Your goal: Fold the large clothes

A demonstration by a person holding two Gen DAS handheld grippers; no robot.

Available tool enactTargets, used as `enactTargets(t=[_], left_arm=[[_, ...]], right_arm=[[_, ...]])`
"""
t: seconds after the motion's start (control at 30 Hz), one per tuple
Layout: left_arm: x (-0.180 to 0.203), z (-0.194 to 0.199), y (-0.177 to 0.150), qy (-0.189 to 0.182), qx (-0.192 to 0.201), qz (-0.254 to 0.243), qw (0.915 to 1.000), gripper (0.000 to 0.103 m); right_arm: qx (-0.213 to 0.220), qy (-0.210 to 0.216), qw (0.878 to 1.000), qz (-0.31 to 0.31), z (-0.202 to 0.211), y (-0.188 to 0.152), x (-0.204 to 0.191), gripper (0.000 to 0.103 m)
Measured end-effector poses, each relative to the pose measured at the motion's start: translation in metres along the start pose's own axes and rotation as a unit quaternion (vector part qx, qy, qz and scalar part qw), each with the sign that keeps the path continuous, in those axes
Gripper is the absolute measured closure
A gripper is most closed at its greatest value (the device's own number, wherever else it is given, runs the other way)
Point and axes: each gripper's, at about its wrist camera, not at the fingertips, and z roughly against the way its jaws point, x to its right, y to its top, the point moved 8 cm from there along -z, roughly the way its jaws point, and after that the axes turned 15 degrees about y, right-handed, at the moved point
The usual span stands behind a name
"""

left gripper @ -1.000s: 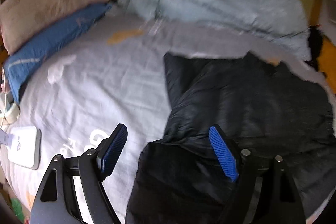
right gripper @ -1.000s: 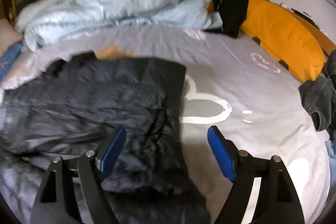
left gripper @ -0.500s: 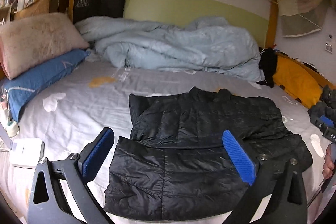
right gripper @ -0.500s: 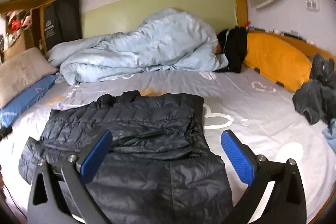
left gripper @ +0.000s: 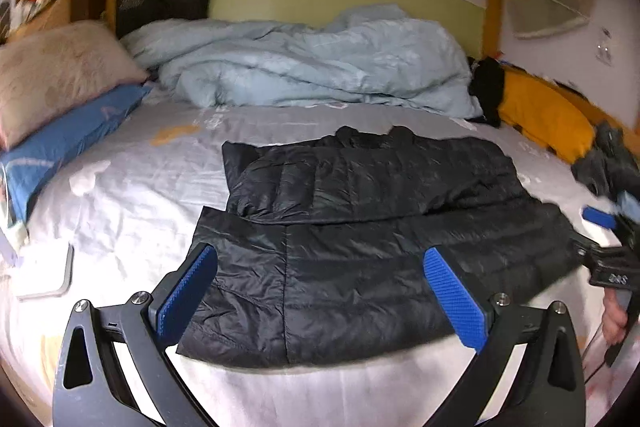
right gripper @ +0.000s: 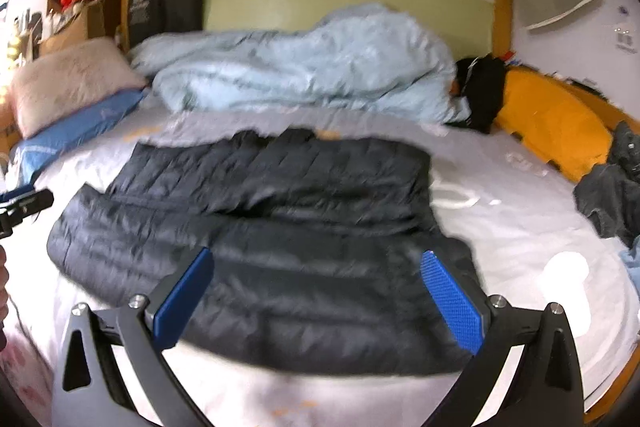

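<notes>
A black puffer jacket (left gripper: 360,227) lies flat on the grey bed sheet (left gripper: 160,179), with its sleeves folded across its body. It also shows in the right wrist view (right gripper: 280,219). My left gripper (left gripper: 324,287) is open and empty, held back above the jacket's near hem. My right gripper (right gripper: 316,291) is open and empty, also above the near hem. The right gripper also shows at the right edge of the left wrist view (left gripper: 612,251), and the left gripper at the left edge of the right wrist view (right gripper: 20,207).
A light blue duvet (left gripper: 312,67) is bunched along the back wall. A beige pillow (left gripper: 52,75) and a blue pillow (left gripper: 68,143) lie at left. An orange cushion (left gripper: 544,115) and dark clothes (right gripper: 612,195) lie at right. A white device (left gripper: 44,275) sits near left.
Both grippers have pulled back and up from close over the jacket, so the whole jacket and the bed now show. Both stay open and empty.
</notes>
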Motion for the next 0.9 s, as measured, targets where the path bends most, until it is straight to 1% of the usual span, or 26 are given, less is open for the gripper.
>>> enactTargets(t=[0.07,0.13,0.27,0.4,0.5,0.63,0.73,0.83,0.9], left_arm=[[0.005,0.004,-0.004,0.005,0.010,-0.019,0.9997,0.000],[0.009,0.005,-0.008,0.008,0.013,-0.029,0.9995,0.000],[0.007,0.000,-0.010,0.039,0.020,-0.013,0.9989,0.000],[0.007,-0.012,-0.016,0.033,-0.001,-0.008,0.9994,0.000],[0.008,-0.016,-0.020,0.031,-0.011,-0.006,0.9994,0.000],[0.015,-0.020,-0.025,0.026,-0.019,-0.018,0.9993,0.000],[0.023,-0.021,-0.030,0.022,-0.024,-0.038,0.9988,0.000],[0.034,-0.021,-0.036,0.021,-0.022,-0.067,0.9973,0.000],[0.043,-0.023,-0.042,0.017,-0.025,-0.087,0.9957,0.000]], right_arm=[[-0.025,0.002,1.000,0.008,-0.010,-0.010,-0.006,0.000],[-0.034,0.000,0.999,0.020,-0.014,-0.016,-0.009,0.000],[-0.058,0.001,0.996,0.064,-0.021,-0.031,-0.023,0.000],[-0.081,0.008,0.992,0.098,-0.026,-0.044,-0.037,0.000],[-0.094,0.008,0.988,0.121,-0.030,-0.055,-0.046,0.000],[-0.113,0.006,0.985,0.132,-0.037,-0.067,-0.050,0.000],[-0.123,-0.007,0.982,0.141,-0.042,-0.071,-0.048,0.000],[-0.145,-0.038,0.977,0.153,-0.051,-0.075,-0.041,0.000],[-0.151,-0.055,0.975,0.151,-0.054,-0.076,-0.035,0.000]])
